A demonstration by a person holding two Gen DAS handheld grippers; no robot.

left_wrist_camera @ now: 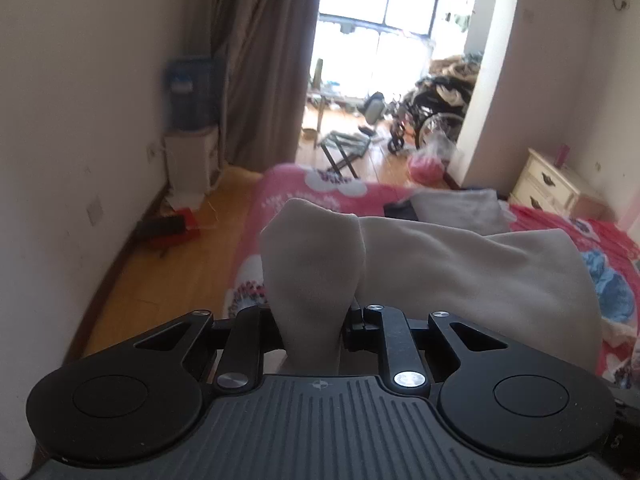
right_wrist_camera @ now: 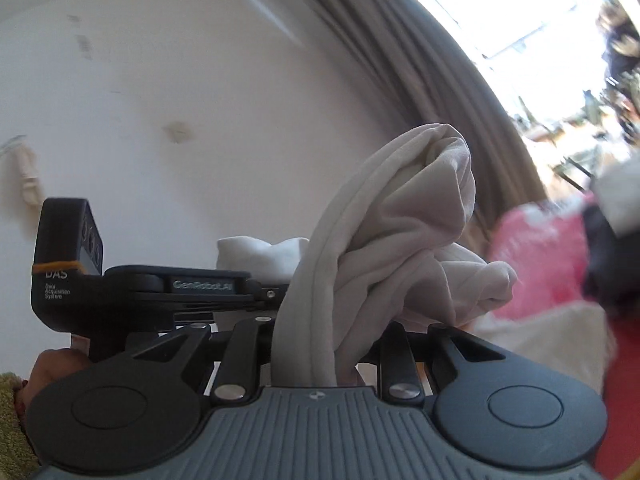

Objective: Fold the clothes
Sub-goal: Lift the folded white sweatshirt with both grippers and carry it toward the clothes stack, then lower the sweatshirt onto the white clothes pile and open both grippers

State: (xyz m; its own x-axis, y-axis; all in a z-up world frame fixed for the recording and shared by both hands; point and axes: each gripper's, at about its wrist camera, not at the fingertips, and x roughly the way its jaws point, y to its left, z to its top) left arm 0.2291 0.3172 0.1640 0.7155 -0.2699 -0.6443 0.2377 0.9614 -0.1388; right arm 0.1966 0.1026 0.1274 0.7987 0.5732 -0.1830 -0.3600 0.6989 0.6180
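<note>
Beige garment [left_wrist_camera: 460,264] | we had left gripper [left_wrist_camera: 312,320] and right gripper [right_wrist_camera: 316,344] clamped on it | judged: keep taut, lower evenly onto bed [left_wrist_camera: 600,236]

soft matt cloth garment [left_wrist_camera: 316,264]

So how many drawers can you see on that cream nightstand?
2: upper drawer and lower drawer, stacked on the front of the nightstand beside the bed; others may be hidden below.
</note>
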